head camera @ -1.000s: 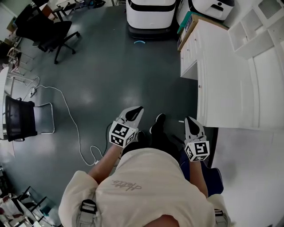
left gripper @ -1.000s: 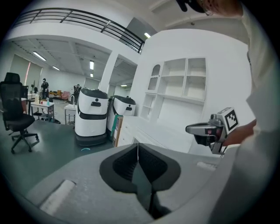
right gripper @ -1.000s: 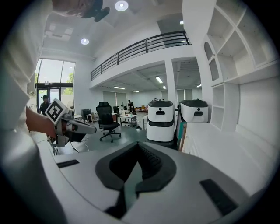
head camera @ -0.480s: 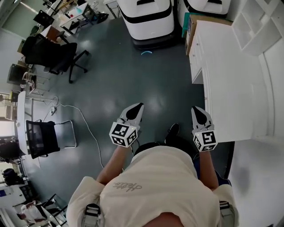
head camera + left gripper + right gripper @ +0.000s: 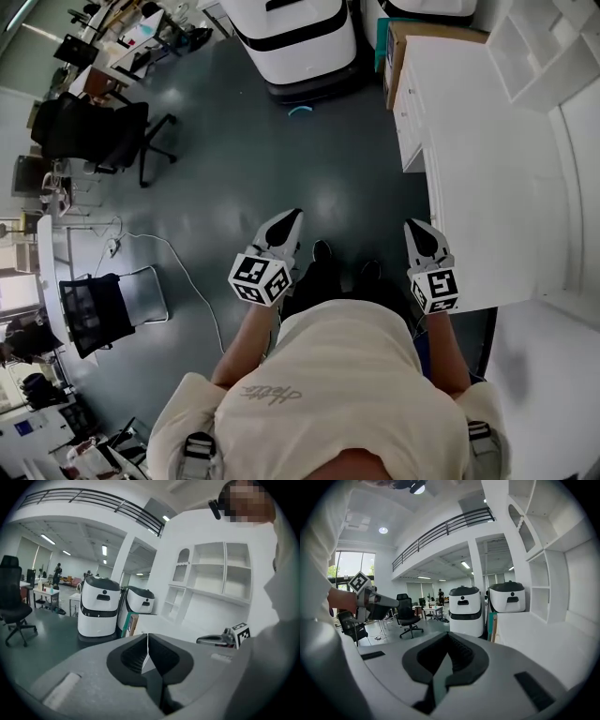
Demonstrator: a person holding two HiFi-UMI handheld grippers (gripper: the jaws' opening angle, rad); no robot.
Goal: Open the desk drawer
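Observation:
The white desk [image 5: 487, 159] stands at the right of the head view, its drawer fronts [image 5: 409, 103] on the side that faces the open floor. My right gripper [image 5: 415, 227] hangs shut and empty just left of the desk's near corner, apart from it. My left gripper [image 5: 292, 217] is shut and empty over the dark floor, further left. In the left gripper view the jaws [image 5: 148, 637] meet in a thin line, with the desk top [image 5: 157, 622] ahead. In the right gripper view the jaws [image 5: 448, 635] are also together, and the desk top [image 5: 539, 637] runs along the right.
Two white wheeled machines [image 5: 295, 37] stand beyond the desk's far end, with a cardboard box [image 5: 392, 42] beside them. A white shelf unit [image 5: 548, 47] sits on the desk. A black office chair [image 5: 94, 131], a mesh chair [image 5: 94, 314] and a white cable [image 5: 178, 272] lie at the left.
The person has walked forward, so the desk now lies alongside the right gripper. Both grippers travelled with the body and stayed shut.

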